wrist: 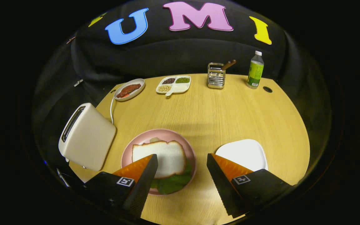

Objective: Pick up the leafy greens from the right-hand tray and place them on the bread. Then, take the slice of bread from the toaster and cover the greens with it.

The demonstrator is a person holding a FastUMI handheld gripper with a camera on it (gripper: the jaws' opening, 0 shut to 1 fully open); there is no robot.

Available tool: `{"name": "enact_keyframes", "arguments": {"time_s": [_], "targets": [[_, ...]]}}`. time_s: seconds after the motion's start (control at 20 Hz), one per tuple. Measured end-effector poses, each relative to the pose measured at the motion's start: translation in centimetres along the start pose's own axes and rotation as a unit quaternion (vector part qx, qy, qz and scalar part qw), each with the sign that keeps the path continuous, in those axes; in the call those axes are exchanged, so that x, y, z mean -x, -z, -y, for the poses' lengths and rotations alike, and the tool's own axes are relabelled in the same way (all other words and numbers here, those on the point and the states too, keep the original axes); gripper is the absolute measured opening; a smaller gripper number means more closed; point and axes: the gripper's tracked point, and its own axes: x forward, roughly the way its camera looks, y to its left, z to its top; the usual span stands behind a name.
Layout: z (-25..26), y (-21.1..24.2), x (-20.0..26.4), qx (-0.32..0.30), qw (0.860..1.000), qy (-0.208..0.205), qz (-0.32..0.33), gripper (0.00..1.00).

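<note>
My gripper: fingers spread wide, holding nothing | left finger overlaps the pink plate | bread slice covers greens there.

The top slice of white bread covers most of the green leafy greens, so just their edge peeks out beside the gripper's spread, empty fingers. The left fingertip hides the slice's near corner and part of the round pink plate. The right finger blocks the near corner of the white square tray. Any lower slice under the greens is hidden. The cream toaster's slot is too dark to see inside. The contents of the small white divided dish are too small to identify.
</note>
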Motion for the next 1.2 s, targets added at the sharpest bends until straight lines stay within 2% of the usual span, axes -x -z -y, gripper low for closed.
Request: {"name": "enact_keyframes", "arguments": {"time_s": [0.2,0.5,0.95,1.2], "targets": [[1.4,-6.0,4.5,0.013,0.996,0.029,0.085,0.99],[2.7,-12.6,13.9,0.017,0.975,0.071,0.21,0.99],[3.9,-13.4,23.5,-0.006,0.948,0.127,0.293,0.99],[4.3,-10.7,22.7,-0.026,0.96,0.12,0.252,0.99]]}}
